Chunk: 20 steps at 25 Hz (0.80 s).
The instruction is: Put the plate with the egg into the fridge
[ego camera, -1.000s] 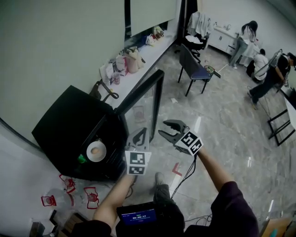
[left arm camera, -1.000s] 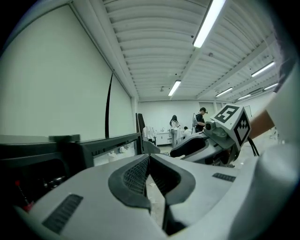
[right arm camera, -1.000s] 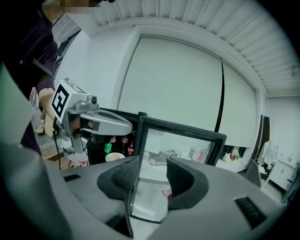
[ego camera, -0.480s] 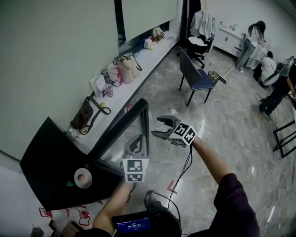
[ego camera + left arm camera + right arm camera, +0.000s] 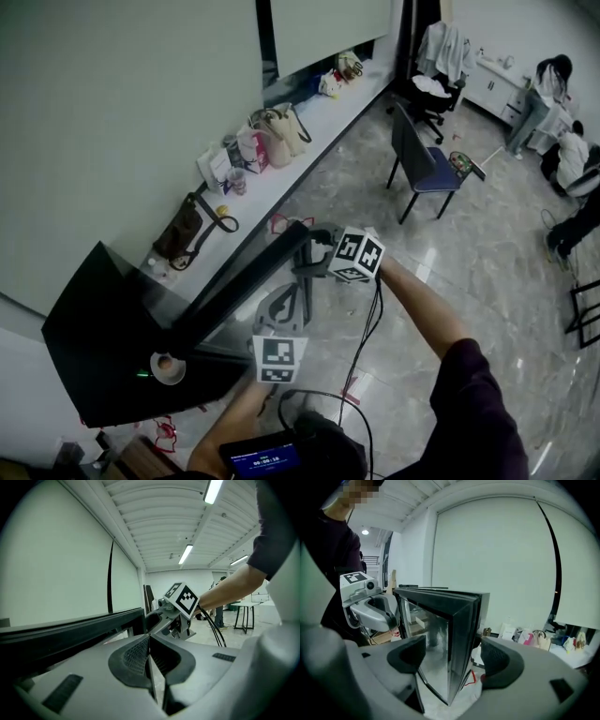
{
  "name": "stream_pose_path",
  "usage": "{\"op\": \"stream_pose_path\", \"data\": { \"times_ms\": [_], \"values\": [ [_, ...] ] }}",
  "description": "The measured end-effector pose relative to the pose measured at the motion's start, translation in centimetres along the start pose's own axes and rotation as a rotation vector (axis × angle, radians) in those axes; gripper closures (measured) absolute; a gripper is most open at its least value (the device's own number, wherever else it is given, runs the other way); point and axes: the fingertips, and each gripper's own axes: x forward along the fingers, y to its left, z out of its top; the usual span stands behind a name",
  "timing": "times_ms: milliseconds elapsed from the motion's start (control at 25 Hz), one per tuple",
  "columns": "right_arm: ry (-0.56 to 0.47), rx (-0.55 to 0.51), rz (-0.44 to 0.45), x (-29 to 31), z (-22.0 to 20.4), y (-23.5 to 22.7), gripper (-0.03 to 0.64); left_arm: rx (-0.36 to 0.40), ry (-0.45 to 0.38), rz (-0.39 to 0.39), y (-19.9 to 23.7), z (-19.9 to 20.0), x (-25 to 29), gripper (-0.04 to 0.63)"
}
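The black fridge [image 5: 103,319] stands at the lower left of the head view with its glass door [image 5: 246,279] swung out. Inside sits the white plate [image 5: 172,373] with the egg [image 5: 165,362] on it. My right gripper [image 5: 311,259] is open at the door's free edge; its jaws have just been opening. In the right gripper view the door edge [image 5: 457,630] stands between the right gripper's [image 5: 453,660] pads without touching them. My left gripper [image 5: 285,300] is shut and empty, just outside the door. In the left gripper view the left gripper [image 5: 149,654] points past the right gripper [image 5: 161,616].
A long white counter [image 5: 309,122] with bags and cups runs along the wall behind the fridge. A dark chair [image 5: 422,164] stands on the marble floor. People work at the far right. A cable [image 5: 370,347] hangs from the right gripper. Red marks [image 5: 173,433] lie by the fridge.
The right gripper has moved left to the door's free edge and its jaws have spread wider. The left gripper has drawn back from the fridge's opening. The plate stays inside.
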Motion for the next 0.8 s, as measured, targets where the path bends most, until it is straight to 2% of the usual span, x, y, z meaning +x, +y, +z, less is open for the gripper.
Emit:
{"op": "stream_pose_path", "data": {
  "times_ms": [160,440,800],
  "values": [
    [-0.002,0.002,0.003,0.1,0.0,0.0,0.265,0.001,0.002,0.025,0.8,-0.2,-0.6,0.586],
    [-0.001,0.021,-0.076,-1.3,-0.7,1.4,0.265,0.003,0.003,0.027,0.1,-0.7,-2.5,0.586],
    [0.033,0.094,-0.234,-7.7,-3.3,8.6,0.265,0.007,-0.021,-0.013,-3.4,-1.7,-8.9,0.586]
  ]
}}
